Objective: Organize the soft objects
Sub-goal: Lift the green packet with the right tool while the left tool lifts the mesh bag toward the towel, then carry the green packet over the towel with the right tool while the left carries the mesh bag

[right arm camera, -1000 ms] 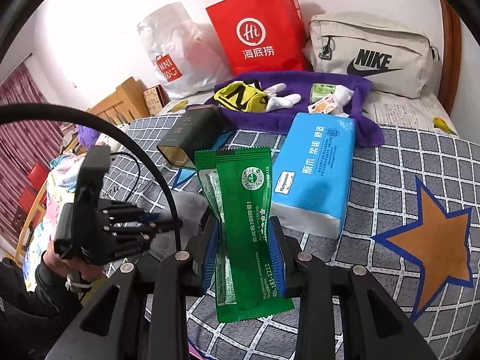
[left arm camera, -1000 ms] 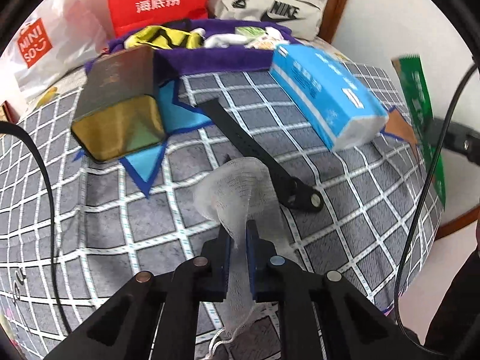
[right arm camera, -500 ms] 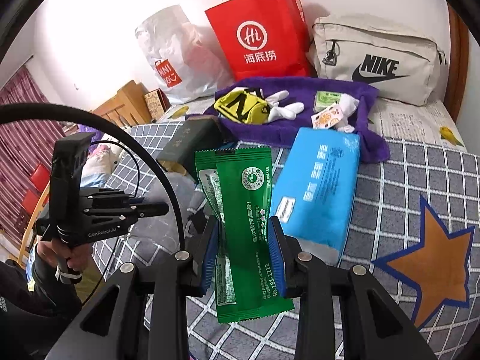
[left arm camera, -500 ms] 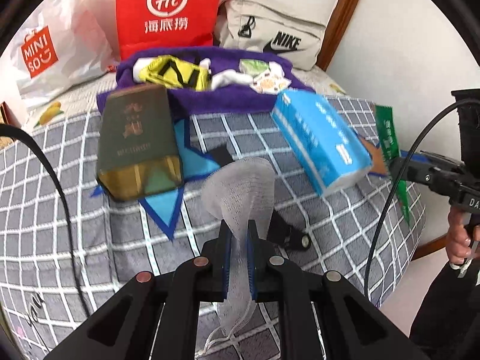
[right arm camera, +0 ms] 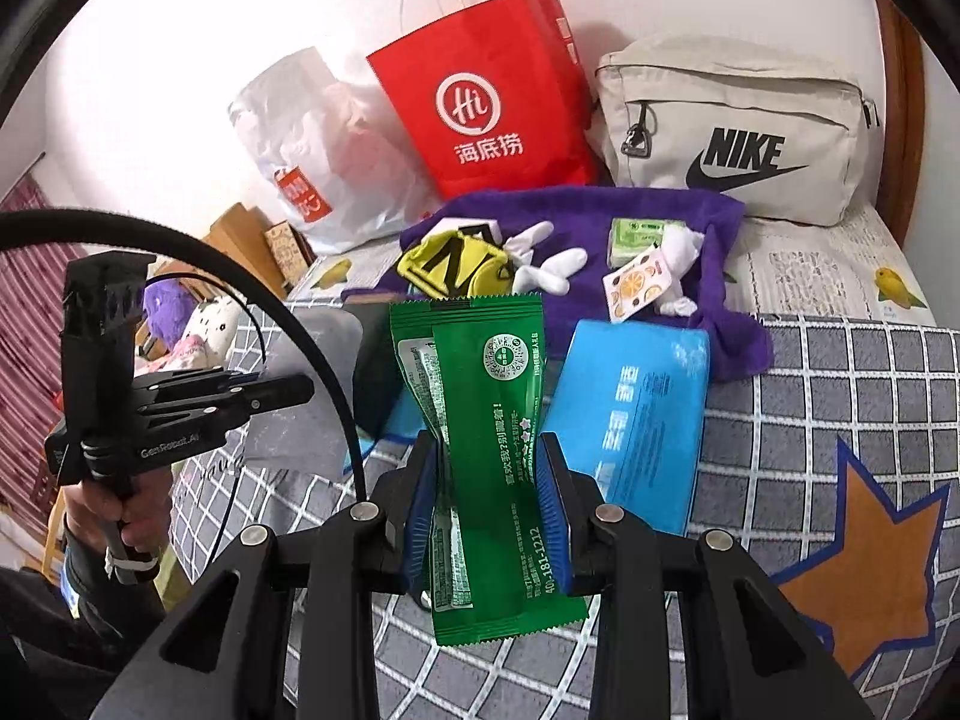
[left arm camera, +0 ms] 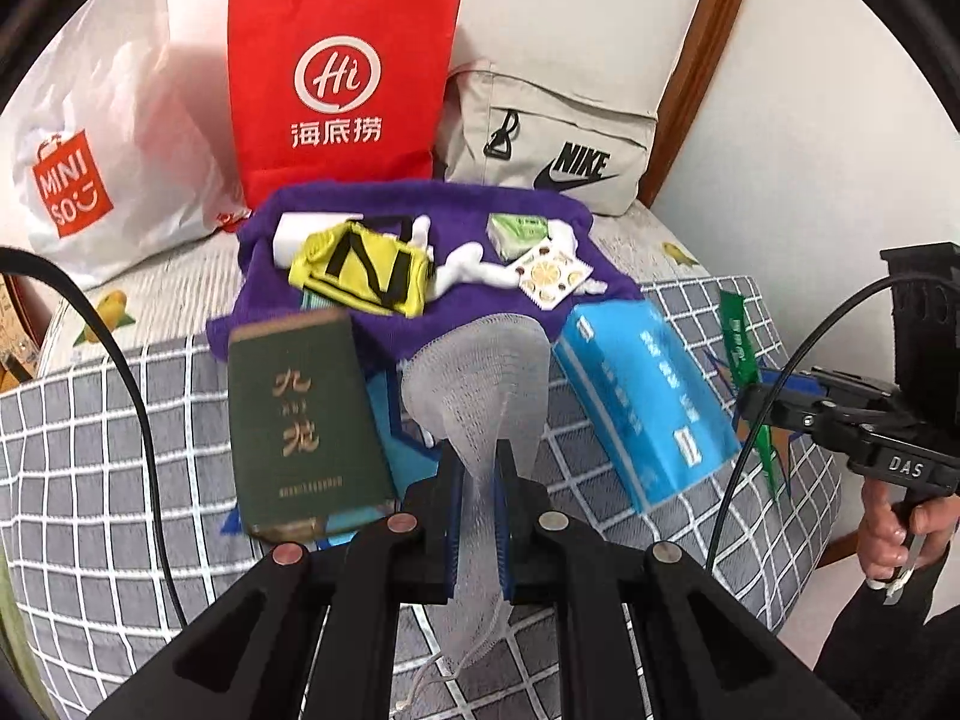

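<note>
In the left wrist view, the left gripper (left arm camera: 478,516) is held above the checked bed cover (left arm camera: 90,420), pointing toward the purple towel (left arm camera: 444,312). Its two fingers are pressed narrow on a piece of white gauze (left arm camera: 480,372), which stands up between them and spreads like a fan in front of the towel. To the left of the gauze lies a dark green box (left arm camera: 300,420); to the right of the gauze lies a blue tissue pack (left arm camera: 642,402). This view also shows the right gripper (left arm camera: 756,402) from the side, far right of the towel, with a hand (left arm camera: 894,534) on its handle and the green packet seen only edge-on.

In the right wrist view, the right gripper (right arm camera: 486,492) is clamped on the green packet (right arm camera: 486,438), which is pinched at its middle and stands upright, just before the purple towel (right arm camera: 720,276). Here the print on the packet can be seen. The left gripper (right arm camera: 294,390) appears left of the towel, and the gauze in it is only a grey blur.
</note>
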